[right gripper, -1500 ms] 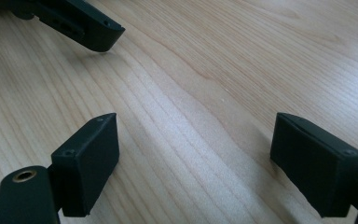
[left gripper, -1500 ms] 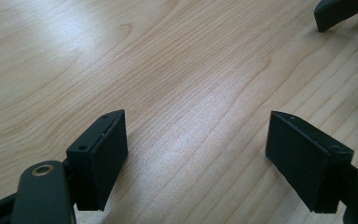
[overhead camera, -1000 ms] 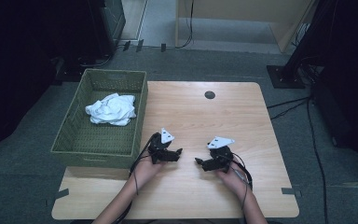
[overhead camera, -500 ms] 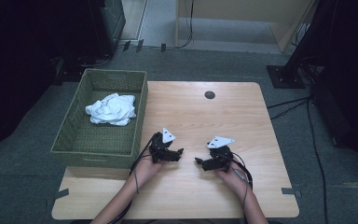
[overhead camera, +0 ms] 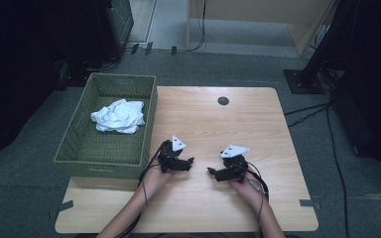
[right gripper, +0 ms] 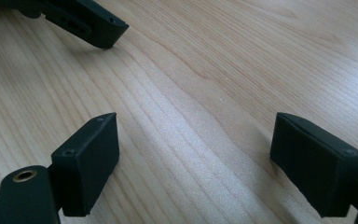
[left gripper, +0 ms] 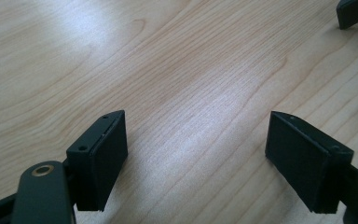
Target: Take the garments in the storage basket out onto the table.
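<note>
- Starting at the left of the high view, a green woven basket (overhead camera: 74,148) is seen standing on the left edge of the table (overhead camera: 258,124), with part of it overhanging the table's side.
- A crumpled white cloth (overhead camera: 118,115) is seen lying inside the basket, toward its far half, resting on the basket floor and well apart from both hand-held grippers.
- The left hand-held gripper (overhead camera: 187,162) is held low over the table just to the right of the basket's near corner, with its grey three-cornered plate on top and its tips pointed toward the other unit.
- In the left gripper view, the left hand-held gripper (left gripper: 196,154) is shown with its jaws spread wide; bare wood grain is visible between the two black pads and nothing is held.
- The right hand-held gripper (overhead camera: 213,171) is held near the middle of the table's front half, tips turned toward the left unit; the two are near each other but apart.
- In the right gripper view, the right hand-held gripper (right gripper: 193,161) is likewise shown with its jaws wide apart over bare table, and nothing is gripped.
- A small dark round hole (overhead camera: 223,100) is seen in the table surface near the far edge, well apart from both units.
- Cables are seen trailing from each unit along the person's forearms toward the near edge.
</note>
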